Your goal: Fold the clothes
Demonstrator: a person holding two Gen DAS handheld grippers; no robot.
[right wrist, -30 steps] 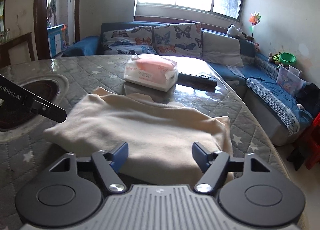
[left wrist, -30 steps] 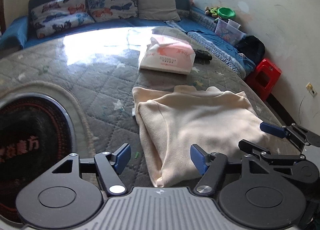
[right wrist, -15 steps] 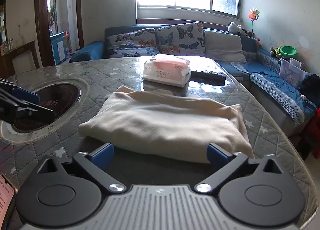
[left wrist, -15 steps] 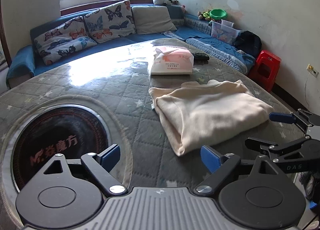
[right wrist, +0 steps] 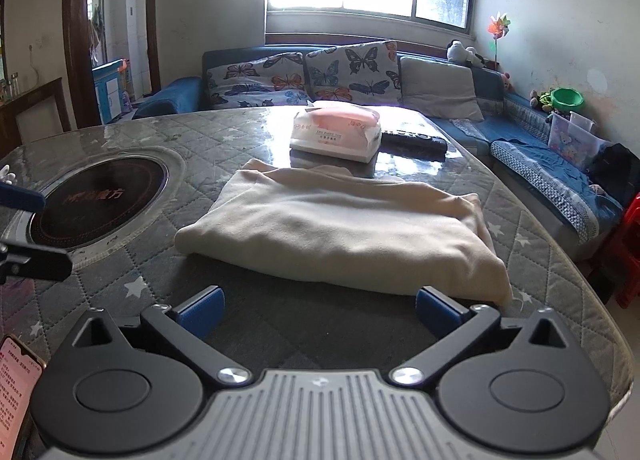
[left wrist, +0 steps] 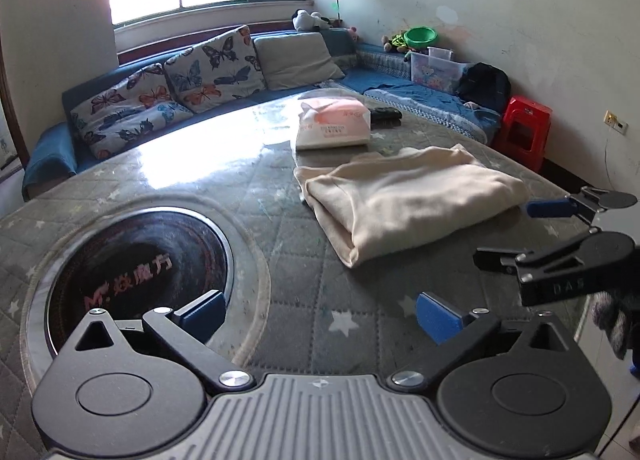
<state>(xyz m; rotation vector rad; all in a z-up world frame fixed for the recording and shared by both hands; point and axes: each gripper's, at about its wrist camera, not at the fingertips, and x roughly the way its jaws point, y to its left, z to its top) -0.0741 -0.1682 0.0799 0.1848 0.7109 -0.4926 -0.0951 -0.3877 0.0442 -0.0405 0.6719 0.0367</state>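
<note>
A cream garment (left wrist: 412,200) (right wrist: 340,228) lies folded into a thick rectangle on the quilted grey table top (left wrist: 248,180). My left gripper (left wrist: 320,314) hovers open over the near table edge, well short of the garment, with nothing between its blue pads. The right gripper (right wrist: 318,310) is open too, just in front of the garment's near fold and clear of it. In the left wrist view the right gripper (left wrist: 520,232) shows at the right edge, beside the garment's right end. The left gripper's tips (right wrist: 24,228) show at the left edge of the right wrist view.
A pink-and-white tissue pack (left wrist: 334,124) (right wrist: 336,134) and a black remote (right wrist: 414,140) lie behind the garment. A round black cooktop (left wrist: 136,264) is set into the table at the left. A phone (right wrist: 16,384) lies at the near left. Sofa (left wrist: 200,80) and red stool (left wrist: 524,128) surround the table.
Both grippers have drawn back and up from the folded garment and opened wider. The garment lies still on the table.
</note>
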